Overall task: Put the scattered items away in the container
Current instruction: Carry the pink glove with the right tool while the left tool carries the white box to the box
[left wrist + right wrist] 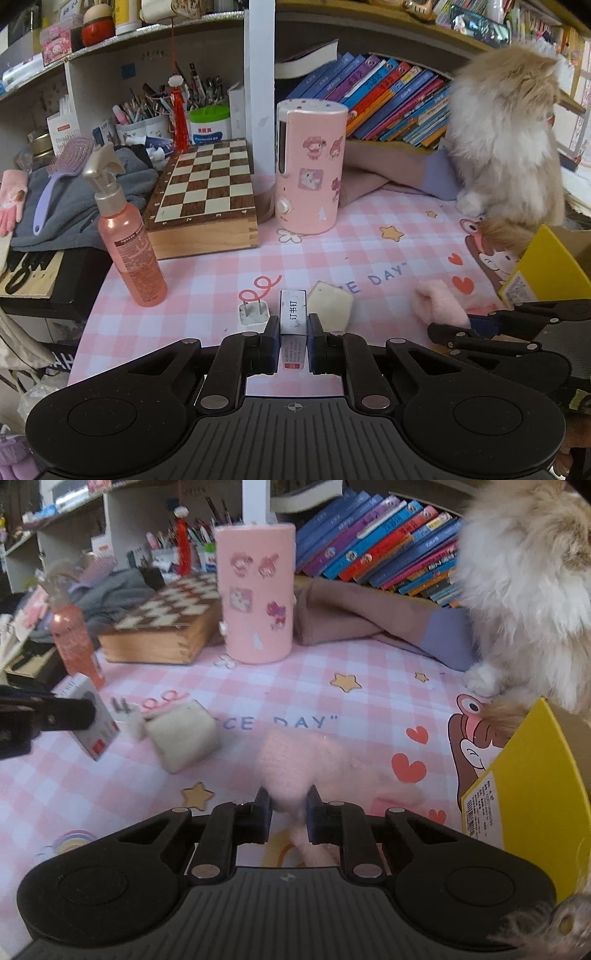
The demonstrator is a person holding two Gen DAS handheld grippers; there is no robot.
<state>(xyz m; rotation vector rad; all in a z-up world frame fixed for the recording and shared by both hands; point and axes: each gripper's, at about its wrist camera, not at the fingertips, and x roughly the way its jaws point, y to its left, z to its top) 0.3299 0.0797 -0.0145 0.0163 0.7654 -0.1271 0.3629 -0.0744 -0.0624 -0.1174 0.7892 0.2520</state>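
Note:
My left gripper [293, 325] is shut on a small white staples box [293, 314]; the box also shows in the right wrist view [96, 720], held just above the mat. Beside it on the mat lie a white plug adapter [253, 314] and a cream cube [330, 304]; the cube also shows in the right wrist view [183, 734]. My right gripper [289, 805] is shut on a fluffy pink glove [291, 768], which also shows in the left wrist view [439, 302]. The yellow cardboard box [532, 794] stands open at the right edge.
A fluffy cat [509, 140] sits at the back right next to the yellow box [543, 273]. A pink spray bottle [129, 240], a wooden chessboard box [203, 195] and a pink cylinder [310, 166] stand on the pink checked mat [207, 295]. Books line the back.

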